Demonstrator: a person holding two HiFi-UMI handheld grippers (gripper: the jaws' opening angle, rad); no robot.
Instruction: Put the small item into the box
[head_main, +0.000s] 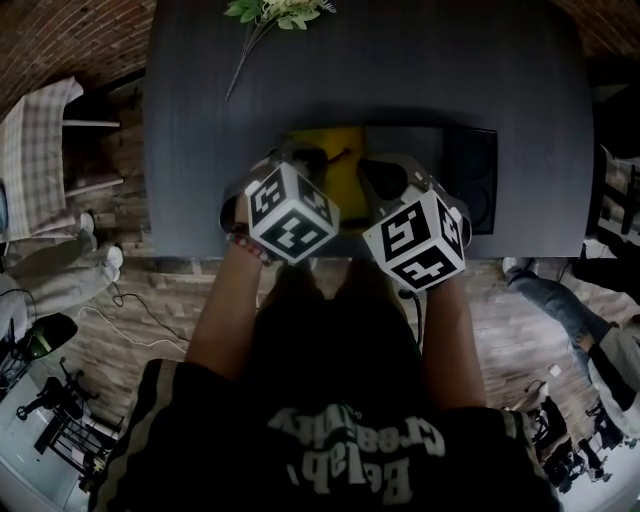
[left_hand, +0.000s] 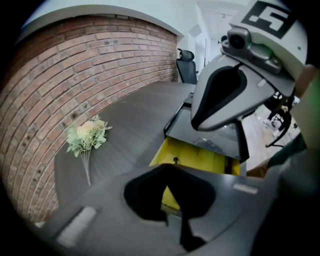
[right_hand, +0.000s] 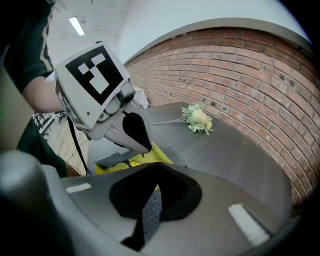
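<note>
From the head view, a person (head_main: 330, 400) in a dark printed shirt stands at the near edge of a dark table (head_main: 400, 70). They hold the left gripper (head_main: 300, 165) and the right gripper (head_main: 380, 178) side by side over an open box (head_main: 322, 145) with a yellow lining. The box's dark lid (head_main: 468, 172) lies flat to its right. A sprig of artificial flowers (head_main: 275, 10) lies at the far edge of the table. In the left gripper view, the left gripper (left_hand: 172, 167) has its jaws closed together with nothing between them. Just beyond their tips is the yellow inside of the box (left_hand: 200, 160), where a small dark item (left_hand: 175, 160) stands on the lining; it is too small to tell what it is. The right gripper (left_hand: 210, 110) hangs above the lid (left_hand: 210, 132), and the flowers (left_hand: 87, 136) lie to the left near a brick wall (left_hand: 75, 65). In the right gripper view, the right gripper (right_hand: 152, 166) also has its jaws drawn together and holds nothing. The left gripper (right_hand: 137, 135) points down at the box (right_hand: 155, 150), and the flowers (right_hand: 198, 120) lie further along the table (right_hand: 235, 155) below the brick wall (right_hand: 250, 70).
</note>
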